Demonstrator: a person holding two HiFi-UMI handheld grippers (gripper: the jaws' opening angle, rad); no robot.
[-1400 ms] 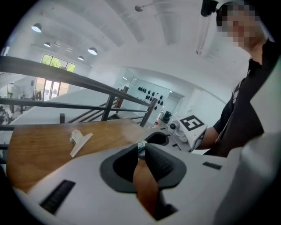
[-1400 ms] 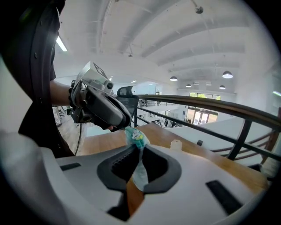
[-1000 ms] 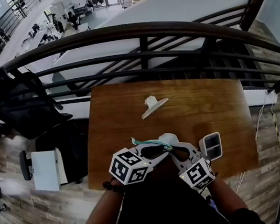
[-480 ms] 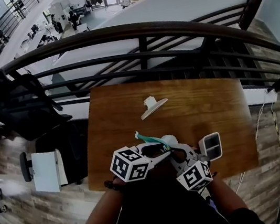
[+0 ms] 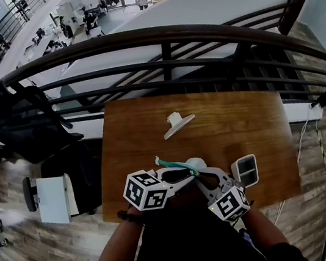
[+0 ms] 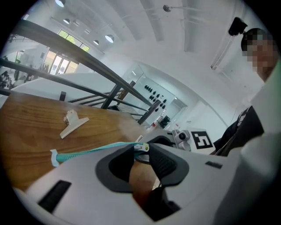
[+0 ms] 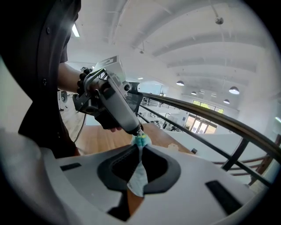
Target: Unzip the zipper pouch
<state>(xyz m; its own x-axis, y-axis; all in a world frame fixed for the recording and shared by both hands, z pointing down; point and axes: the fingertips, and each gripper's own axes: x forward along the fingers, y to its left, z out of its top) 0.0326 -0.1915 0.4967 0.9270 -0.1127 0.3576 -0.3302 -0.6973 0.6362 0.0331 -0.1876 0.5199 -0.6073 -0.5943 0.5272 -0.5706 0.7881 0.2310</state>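
Note:
I hold a small white zipper pouch (image 5: 197,164) with a teal zipper (image 5: 172,165) above the table's near edge, between both grippers. My left gripper (image 5: 190,176) comes in from the left. In the left gripper view its jaws (image 6: 142,151) are closing, and their tips pinch the zipper pull (image 6: 141,147). The teal tape (image 6: 92,150) runs off to the left. My right gripper (image 5: 206,179) comes from below right. In the right gripper view it (image 7: 140,151) is shut on the pouch's white fabric (image 7: 138,176), with the left gripper's tip just beyond.
On the wooden table (image 5: 243,126) lie a white clip (image 5: 177,123) at mid-table and a small white device (image 5: 246,170) near the front right. A dark curved railing (image 5: 160,37) runs behind the table. A black chair (image 5: 22,122) stands to the left.
The left gripper has shifted slightly right and then back left, and the free end of the teal tape has wobbled with it. The right gripper has kept its hold on the pouch.

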